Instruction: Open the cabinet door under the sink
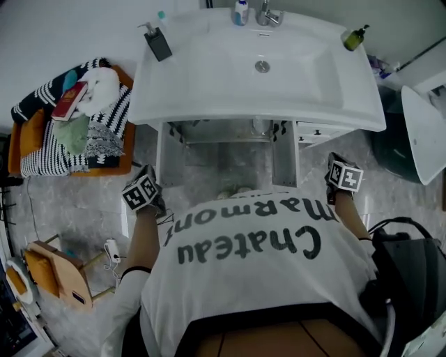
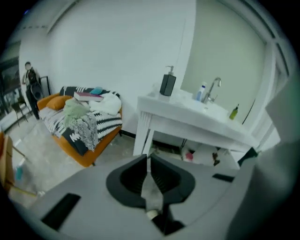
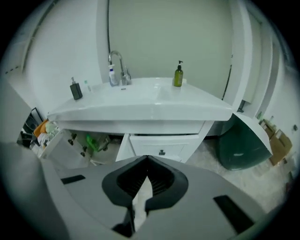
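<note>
Left tongs (image 2: 147,157) and right tongs (image 3: 147,157), ribbed, black, closed, empty, before glossy white rectangular sink (image 1: 174,104); cabinet (image 1: 286,164) seemingly open.

One legible inscription is recorded: the words "Chateau Marmont", in large dark letters on the front of the person's white shirt (image 1: 258,258), standing upside down and curved in the head view. The left cube (image 1: 140,192) and right cube (image 1: 345,176) carry square black-and-white coded markers, which hold patterns only, no letters or numbers. Print on the dark soap dispenser (image 1: 159,43), the green bottle (image 1: 354,38), the small bottle (image 1: 240,12) by the tap and the red book (image 1: 68,101) is too small to read.
</note>
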The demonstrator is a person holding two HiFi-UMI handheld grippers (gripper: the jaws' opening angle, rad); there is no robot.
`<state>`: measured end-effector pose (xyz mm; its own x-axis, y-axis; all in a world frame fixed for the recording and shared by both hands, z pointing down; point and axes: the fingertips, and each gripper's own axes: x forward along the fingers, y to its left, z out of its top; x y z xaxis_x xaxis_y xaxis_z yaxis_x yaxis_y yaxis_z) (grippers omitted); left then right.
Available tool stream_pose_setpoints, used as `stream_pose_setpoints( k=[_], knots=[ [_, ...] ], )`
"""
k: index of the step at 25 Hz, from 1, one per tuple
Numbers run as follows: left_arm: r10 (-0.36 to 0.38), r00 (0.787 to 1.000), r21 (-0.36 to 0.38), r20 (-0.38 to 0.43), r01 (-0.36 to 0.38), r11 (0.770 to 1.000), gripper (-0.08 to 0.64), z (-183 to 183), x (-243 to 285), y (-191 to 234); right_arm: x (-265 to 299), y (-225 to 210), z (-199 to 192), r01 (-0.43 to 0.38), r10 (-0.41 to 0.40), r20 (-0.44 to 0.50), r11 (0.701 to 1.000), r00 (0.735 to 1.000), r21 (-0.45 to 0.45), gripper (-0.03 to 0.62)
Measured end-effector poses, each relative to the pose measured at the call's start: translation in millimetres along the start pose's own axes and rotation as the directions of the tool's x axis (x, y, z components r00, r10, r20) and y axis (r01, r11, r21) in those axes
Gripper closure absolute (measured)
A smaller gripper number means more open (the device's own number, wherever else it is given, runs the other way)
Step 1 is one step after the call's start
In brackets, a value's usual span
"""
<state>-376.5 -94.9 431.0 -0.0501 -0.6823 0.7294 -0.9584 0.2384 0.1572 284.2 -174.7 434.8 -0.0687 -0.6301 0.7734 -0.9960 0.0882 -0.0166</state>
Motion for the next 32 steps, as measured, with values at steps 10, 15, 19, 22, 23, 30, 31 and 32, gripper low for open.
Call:
stream_pose_setpoints(
  k=[10,15,19,22,23,30,31,32],
  knots=[
    [-0.369,0.901,-0.073,0.229,0.394,0.916,0.529,105.8,-24.2,-98.7,-31.8,39.7,145.1,-0.095,0.112,0.355,0.993,0.928,-0.065,0.581],
    [-0.468,0.846,0.09,0.254,0.461,0.883,0.531,143.6,-41.0,-146.1,-48.2,79.5,190.0,-0.204,0.227,0.437,0.974,0.871,-0.098,0.581],
    [-0.538,0.792,0.155,0.288,0.516,0.842,0.541,167.2,-57.2,-175.0,-62.0,119.1,217.4,-0.29,0.328,0.466,0.945,0.822,-0.154,0.581],
    [-0.61,0.739,0.217,0.286,0.571,0.792,0.543,178.2,-71.5,-201.6,-77.8,160.9,233.0,-0.318,0.416,0.466,0.907,0.781,-0.277,0.581],
    [-0.631,0.722,0.24,0.282,0.584,0.775,0.544,180.9,-75.2,-210.9,-83.7,175.9,237.9,-0.339,0.451,0.468,0.89,0.76,-0.306,0.581],
    [-0.732,0.642,0.333,0.228,0.655,0.678,0.544,182.0,-85.2,-262.2,-105.7,269.3,244.8,-0.574,0.669,0.429,0.743,0.608,-0.345,0.581],
    [-0.738,0.637,0.334,0.221,0.662,0.671,0.543,180.1,-85.3,-266.6,-105.8,278.8,242.4,-0.587,0.685,0.414,0.728,0.599,-0.354,0.581],
    [-0.743,0.634,0.333,0.214,0.668,0.666,0.544,178.0,-84.9,-270.0,-105.2,287.1,239.5,-0.596,0.698,0.399,0.716,0.595,-0.363,0.581]
  ],
)
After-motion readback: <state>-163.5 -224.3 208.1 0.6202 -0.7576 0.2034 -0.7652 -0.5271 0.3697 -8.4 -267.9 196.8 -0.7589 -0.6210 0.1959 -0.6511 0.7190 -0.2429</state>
